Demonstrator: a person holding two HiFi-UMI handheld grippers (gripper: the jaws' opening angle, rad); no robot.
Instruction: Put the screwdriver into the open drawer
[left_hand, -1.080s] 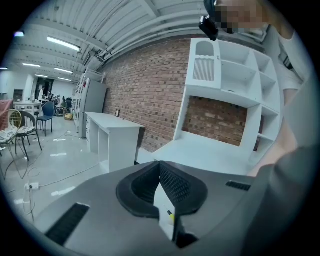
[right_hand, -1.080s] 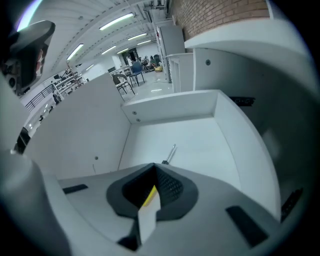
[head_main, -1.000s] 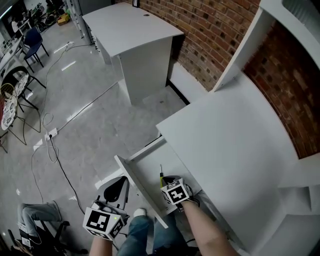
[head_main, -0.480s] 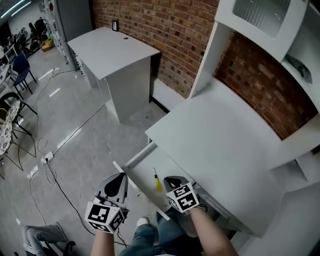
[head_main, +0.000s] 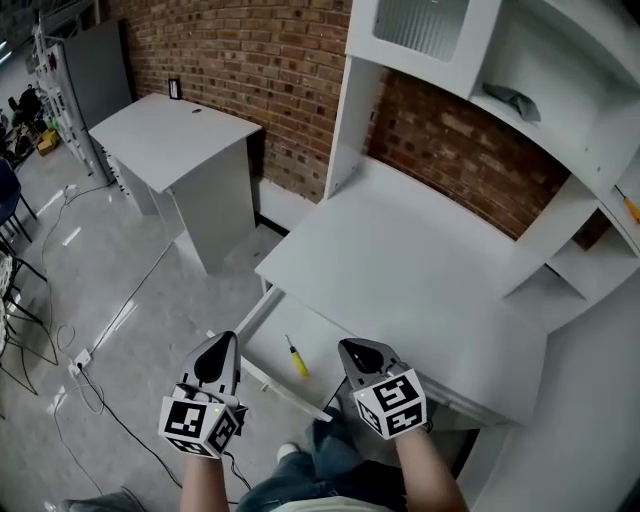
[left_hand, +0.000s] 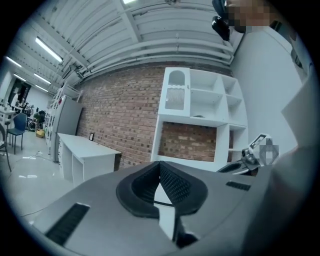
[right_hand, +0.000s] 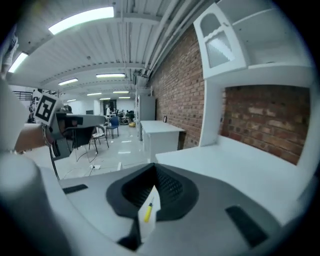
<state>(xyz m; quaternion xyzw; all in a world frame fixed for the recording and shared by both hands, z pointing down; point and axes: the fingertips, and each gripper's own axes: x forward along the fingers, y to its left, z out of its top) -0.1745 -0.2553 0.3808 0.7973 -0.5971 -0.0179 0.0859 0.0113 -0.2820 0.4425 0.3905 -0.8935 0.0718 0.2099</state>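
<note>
Screwdriver (head_main: 296, 358): one, yellow handle, and it's lying flat on the drawer floor, with neither gripper touching it.
Drawer (head_main: 262, 338): one, pulled open under the front edge of the tabletop, with the screwdriver the only thing I can see inside.
Left hand-held gripper (head_main: 220, 352): held up just outside the drawer front, jaws pressed together at the tips, nothing between them.
Right hand-held gripper (head_main: 355, 352): up over the drawer's right end, well above the screwdriver, jaws closed tight and empty; its own view catches the yellow handle far below through the notch behind the tips.
Marker cubes: two, one on each gripper, left (head_main: 200, 425) and right (head_main: 400, 402), both facing up at the head camera.
Tabletop (head_main: 400, 270): one broad white surface, bare where I can see it, with white shelves (head_main: 560, 265) rising at its back and right.
Second desk (head_main: 165, 125): one more white desk, standing well apart to the left against the brick wall (head_main: 270, 60).
</note>
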